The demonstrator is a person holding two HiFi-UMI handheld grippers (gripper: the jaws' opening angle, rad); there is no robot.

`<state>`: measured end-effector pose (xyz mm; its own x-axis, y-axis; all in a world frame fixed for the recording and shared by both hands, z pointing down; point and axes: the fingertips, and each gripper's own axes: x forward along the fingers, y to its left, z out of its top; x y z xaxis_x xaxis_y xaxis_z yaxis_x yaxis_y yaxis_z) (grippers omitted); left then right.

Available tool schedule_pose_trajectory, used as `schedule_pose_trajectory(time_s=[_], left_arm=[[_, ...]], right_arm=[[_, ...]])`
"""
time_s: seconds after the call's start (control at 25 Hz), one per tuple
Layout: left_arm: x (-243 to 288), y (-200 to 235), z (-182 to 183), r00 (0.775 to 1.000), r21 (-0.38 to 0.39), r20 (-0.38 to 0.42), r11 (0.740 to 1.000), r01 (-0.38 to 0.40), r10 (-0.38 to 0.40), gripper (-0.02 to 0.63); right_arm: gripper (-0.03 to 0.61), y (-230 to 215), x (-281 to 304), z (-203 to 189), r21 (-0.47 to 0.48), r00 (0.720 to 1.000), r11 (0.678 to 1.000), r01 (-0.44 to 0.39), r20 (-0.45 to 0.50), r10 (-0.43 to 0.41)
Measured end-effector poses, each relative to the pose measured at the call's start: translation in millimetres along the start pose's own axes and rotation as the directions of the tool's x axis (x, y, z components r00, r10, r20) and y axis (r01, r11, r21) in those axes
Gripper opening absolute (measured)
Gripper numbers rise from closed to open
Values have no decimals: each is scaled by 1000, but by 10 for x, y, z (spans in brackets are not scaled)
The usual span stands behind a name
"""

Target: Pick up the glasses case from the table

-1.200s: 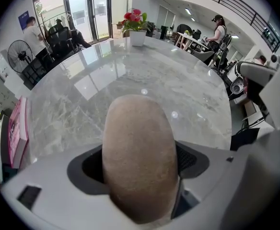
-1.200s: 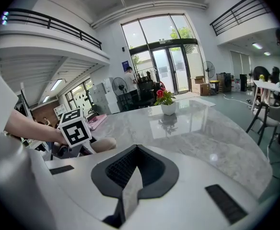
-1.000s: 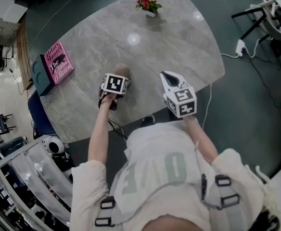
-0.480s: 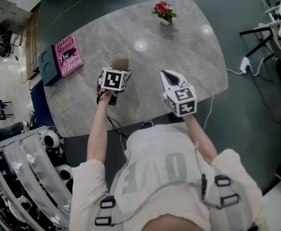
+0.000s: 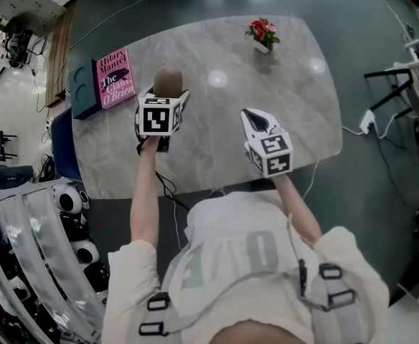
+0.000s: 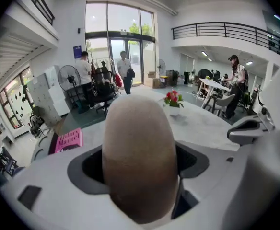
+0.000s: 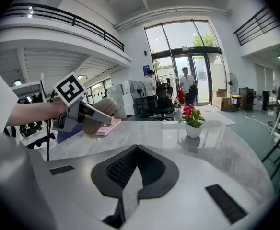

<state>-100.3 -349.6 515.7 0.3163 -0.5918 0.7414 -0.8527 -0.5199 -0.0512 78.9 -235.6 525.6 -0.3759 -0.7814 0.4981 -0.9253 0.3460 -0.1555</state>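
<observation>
The glasses case [image 5: 168, 79] is a brown, rounded oval case. My left gripper [image 5: 164, 95] is shut on it and holds it in the air above the grey marble table [image 5: 281, 99]. In the left gripper view the case [image 6: 139, 157] fills the middle, standing up between the jaws. In the right gripper view the case [image 7: 99, 114] shows at the left, in the left gripper [image 7: 89, 115]. My right gripper [image 5: 256, 120] is shut with nothing in it, over the table's near right part; its jaws meet in the right gripper view [image 7: 130, 186].
A pink book [image 5: 113, 82] lies on a dark box at the table's left end. A small pot of red flowers [image 5: 262, 33] stands at the far side. Chairs and a cable lie on the floor to the right. People stand by the glass doors.
My left gripper has risen with the glasses case, lifting it off the table and toward the book side. The right gripper has stayed nearly still.
</observation>
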Motion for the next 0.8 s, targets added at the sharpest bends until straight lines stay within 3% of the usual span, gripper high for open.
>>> schedule_pose_trajectory(time_s=[0.16, 0.4, 0.6, 0.8], left_arm=[[-368, 224, 410, 981, -74, 169, 994, -85, 97, 399], [-925, 350, 736, 908, -125, 361, 976, -178, 212, 399], [-1296, 370, 827, 793, -169, 546, 962, -212, 271, 399], [-1576, 371, 697, 682, -249, 640, 935, -252, 354, 399]], right_arm=[[1, 45, 36, 45, -13, 1000, 1000, -13, 0, 13], [2, 118, 94, 78, -24, 999, 999, -30, 11, 30], [2, 124, 77, 184, -30, 999, 999, -29, 35, 30], [2, 117, 15, 290, -46, 997, 999, -14, 73, 17]])
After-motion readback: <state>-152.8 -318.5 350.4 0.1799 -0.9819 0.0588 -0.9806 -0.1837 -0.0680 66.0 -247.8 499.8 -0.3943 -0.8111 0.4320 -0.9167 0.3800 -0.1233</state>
